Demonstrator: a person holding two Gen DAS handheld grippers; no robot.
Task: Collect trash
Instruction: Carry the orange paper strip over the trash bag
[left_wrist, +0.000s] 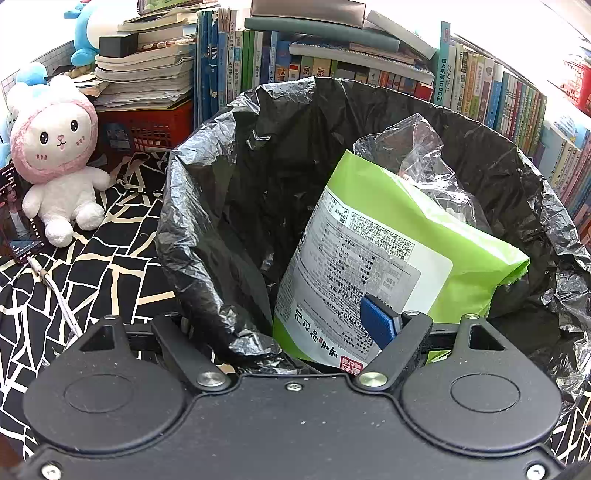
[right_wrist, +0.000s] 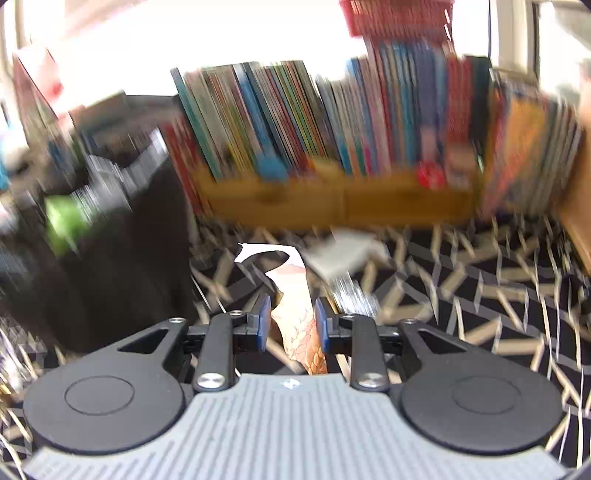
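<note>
From my left gripper (left_wrist: 291, 332) I look down into a round bin lined with a crinkled, glossy black bag (left_wrist: 229, 206). The jaws stand wide apart: the bag's near rim bunches up between them, the left finger is hidden behind that plastic, and the blue pad (left_wrist: 380, 321) of the right finger lies against the printed white label of a smooth lime-green pouch (left_wrist: 406, 229). I cannot tell whether anything is truly pinched. The pouch leans upright inside the bin, with a crumpled clear plastic wrapper (left_wrist: 417, 155) behind it on the far right. Left of the bin a fluffy pink-and-white plush rabbit (left_wrist: 55, 162) sits on the black cloth with cream crack lines (left_wrist: 110, 258). My right gripper (right_wrist: 291, 325) is clamped on a thin, stiff-looking wrapper (right_wrist: 295, 317), peach with an orange scale-like print and a torn white tip curling away from me, held between the two blue pads. That view is streaked with blur; a pale crumpled scrap (right_wrist: 343, 254) lies on the cloth just beyond, and the bin is far left.
</note>
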